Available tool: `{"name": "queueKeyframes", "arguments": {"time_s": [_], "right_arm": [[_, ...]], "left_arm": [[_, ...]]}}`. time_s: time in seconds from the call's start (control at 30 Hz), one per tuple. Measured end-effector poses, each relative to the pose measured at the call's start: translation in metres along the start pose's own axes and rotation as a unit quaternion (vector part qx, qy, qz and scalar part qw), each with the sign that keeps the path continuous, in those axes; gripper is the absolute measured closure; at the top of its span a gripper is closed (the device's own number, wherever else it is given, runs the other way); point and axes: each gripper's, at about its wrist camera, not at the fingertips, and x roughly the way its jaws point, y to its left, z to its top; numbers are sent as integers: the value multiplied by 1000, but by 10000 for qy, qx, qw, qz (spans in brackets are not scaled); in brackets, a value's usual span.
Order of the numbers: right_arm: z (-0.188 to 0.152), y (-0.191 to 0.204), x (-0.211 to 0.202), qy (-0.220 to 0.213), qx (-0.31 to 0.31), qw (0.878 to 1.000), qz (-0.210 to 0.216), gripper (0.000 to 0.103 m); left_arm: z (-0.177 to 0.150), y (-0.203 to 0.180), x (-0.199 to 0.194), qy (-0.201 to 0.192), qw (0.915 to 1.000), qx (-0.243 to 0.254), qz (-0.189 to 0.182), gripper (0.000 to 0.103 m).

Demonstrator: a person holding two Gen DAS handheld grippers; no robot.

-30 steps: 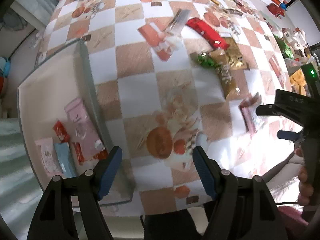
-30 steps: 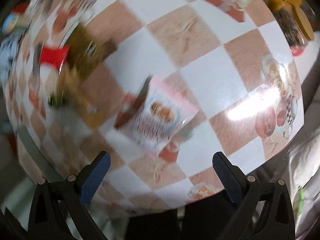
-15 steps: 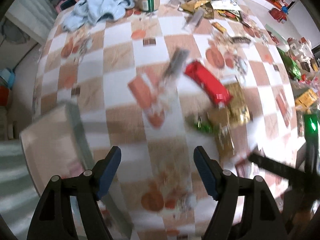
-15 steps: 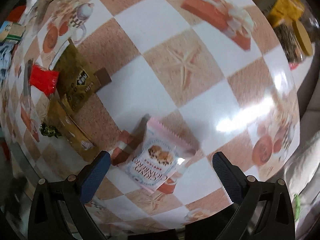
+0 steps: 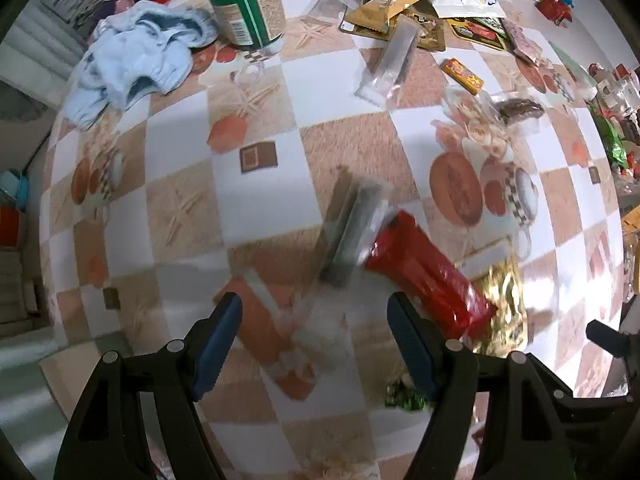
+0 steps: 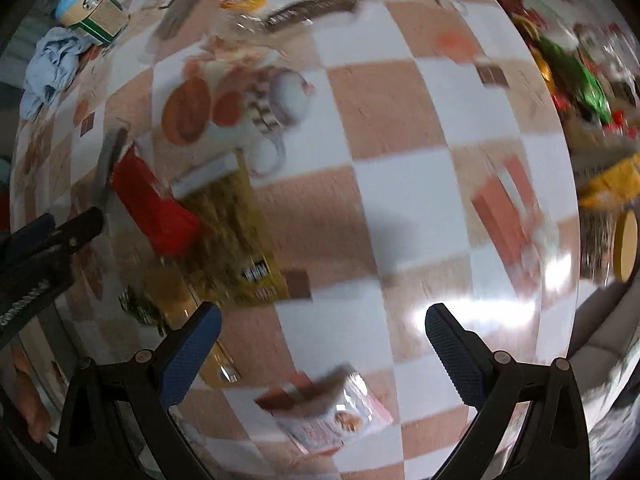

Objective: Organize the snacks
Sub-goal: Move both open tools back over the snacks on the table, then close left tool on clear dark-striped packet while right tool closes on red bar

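Left gripper (image 5: 314,330) jaws stand wide and empty over the checkered desk (image 5: 256,184); one grey foil bar (image 5: 354,232) and one red plastic snack pack (image 5: 424,274) now lie just ahead, the beige tray gone from view. Right gripper (image 6: 322,334) jaws stand wide and empty; the one pink cracker packet (image 6: 340,416) has slipped back between them.

Right wrist view smeared throughout: print on gold packet (image 6: 236,236) ahead of left jaw unreadable. Pink biscuit packet (image 6: 340,420) between jaws blurred, lettering illegible. Left wrist view: grey wrapped bar (image 5: 352,236) ahead of jaws blurred; green wrapper (image 5: 404,398) half hidden behind right jaw; bottle (image 5: 244,0) far ahead, top cut off by edge.
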Motion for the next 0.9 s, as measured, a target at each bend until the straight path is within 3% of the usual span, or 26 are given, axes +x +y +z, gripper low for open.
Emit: {"name": "queueKeyframes", "arguments": {"time_s": [0.1, 0.23, 0.43, 0.53, 0.67, 0.9], "right_arm": [[23, 9, -6, -237, -122, 9996, -14, 0], [52, 40, -16, -401, -809, 9959, -37, 0], [75, 78, -20, -418, -1356, 9899, 43, 0], [74, 90, -17, -383, -1410, 9892, 100, 0], [75, 95, -14, -347, -1504, 9880, 94, 0], [84, 139, -13, -392, -1729, 9841, 60, 0]], "left_arm": [[9, 2, 6, 1, 10000, 28, -12, 25], [18, 4, 13, 17, 10000, 60, 0, 25], [36, 15, 25, 135, 9998, 63, -136, 25], [37, 23, 28, 97, 9995, 53, -290, 39], [43, 37, 28, 50, 9996, -22, -289, 72], [40, 76, 31, 88, 9992, -338, -178, 77]]}}
